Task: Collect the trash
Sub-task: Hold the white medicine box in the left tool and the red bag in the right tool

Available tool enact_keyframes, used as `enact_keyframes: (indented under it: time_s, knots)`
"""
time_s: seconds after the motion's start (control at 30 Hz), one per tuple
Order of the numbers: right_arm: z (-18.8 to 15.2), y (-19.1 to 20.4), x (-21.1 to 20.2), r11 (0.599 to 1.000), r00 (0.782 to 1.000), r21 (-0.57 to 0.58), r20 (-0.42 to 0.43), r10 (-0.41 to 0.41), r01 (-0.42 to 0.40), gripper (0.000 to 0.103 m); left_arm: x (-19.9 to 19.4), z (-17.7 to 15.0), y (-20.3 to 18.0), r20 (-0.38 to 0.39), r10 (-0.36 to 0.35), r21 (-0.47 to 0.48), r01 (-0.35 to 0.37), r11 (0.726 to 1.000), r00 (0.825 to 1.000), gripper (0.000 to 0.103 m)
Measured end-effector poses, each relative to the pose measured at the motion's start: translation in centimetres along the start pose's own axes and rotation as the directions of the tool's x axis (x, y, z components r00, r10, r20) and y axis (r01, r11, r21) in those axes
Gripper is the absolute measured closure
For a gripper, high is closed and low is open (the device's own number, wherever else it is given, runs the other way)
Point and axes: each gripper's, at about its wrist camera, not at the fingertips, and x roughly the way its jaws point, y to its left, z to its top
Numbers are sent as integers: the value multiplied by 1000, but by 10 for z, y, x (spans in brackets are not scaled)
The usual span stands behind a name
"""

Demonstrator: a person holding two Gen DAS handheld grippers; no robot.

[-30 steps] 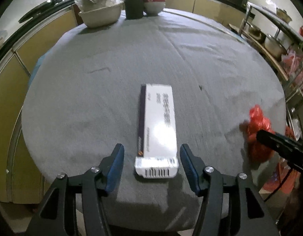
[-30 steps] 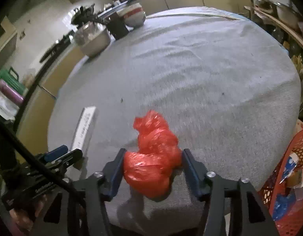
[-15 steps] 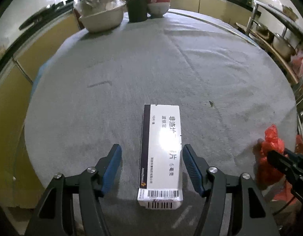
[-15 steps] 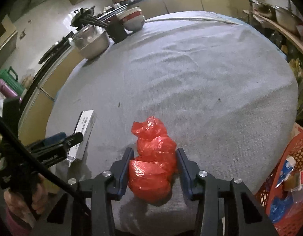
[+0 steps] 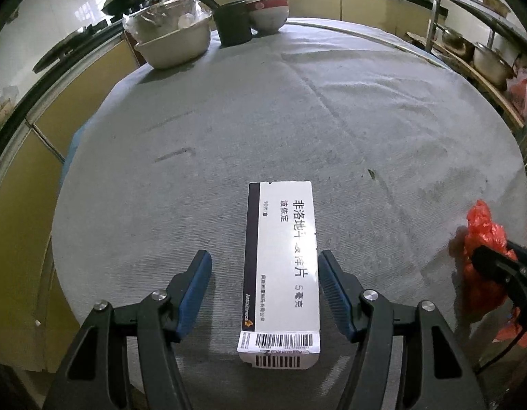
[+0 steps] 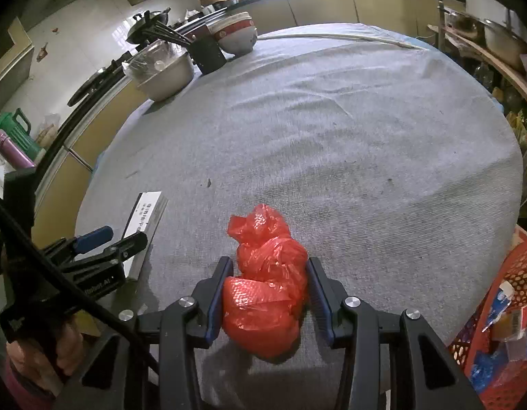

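Observation:
A white medicine box [image 5: 282,270] with a dark side stripe and a barcode lies on the grey tablecloth near the front edge. My left gripper [image 5: 263,266] is open and straddles the box; its right finger is close to the box side, its left finger stands apart. A crumpled red plastic bag [image 6: 268,280] lies near the table's front edge. My right gripper [image 6: 270,273] is shut on the bag, both pads pressing its sides. The bag also shows at the right of the left wrist view [image 5: 482,239]. The box shows at the left of the right wrist view [image 6: 145,218].
A steel basin [image 5: 174,41], a black utensil cup [image 5: 234,27] and stacked bowls [image 5: 266,12] stand at the table's far edge. A red basket [image 6: 502,324] with rubbish sits off the table's right front. Shelves with pots stand to the right.
My right gripper has closed onto the red bag. My left gripper has moved forward along the box so its fingers sit further up the box sides.

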Motion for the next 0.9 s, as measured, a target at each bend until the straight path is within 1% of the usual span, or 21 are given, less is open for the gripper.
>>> enact_keyframes:
  time_s: [0.13,0.3,0.37,0.7,0.9]
  knots:
    - [0,-3,2,1000,1000,11,-3,17,-17,56,-1,-4,-4,1,8,26,-8,1000,1000,38]
    - [-1,-9,7,998,998,39,-22,53,-52,54,1,-10,-16,4,36,79,-36,996,999,38]
    - [-3,-8,7,998,998,23,-9,54,-54,54,-1,-12,-19,15,49,90,-50,995,999,38]
    - [-3,-12,6,996,996,13,-4,87,-87,54,-3,-14,-29,32,70,122,-73,990,997,38]
    - [-2,-16,6,995,995,24,-8,99,-99,55,-3,-15,-25,27,59,116,-62,991,998,38]
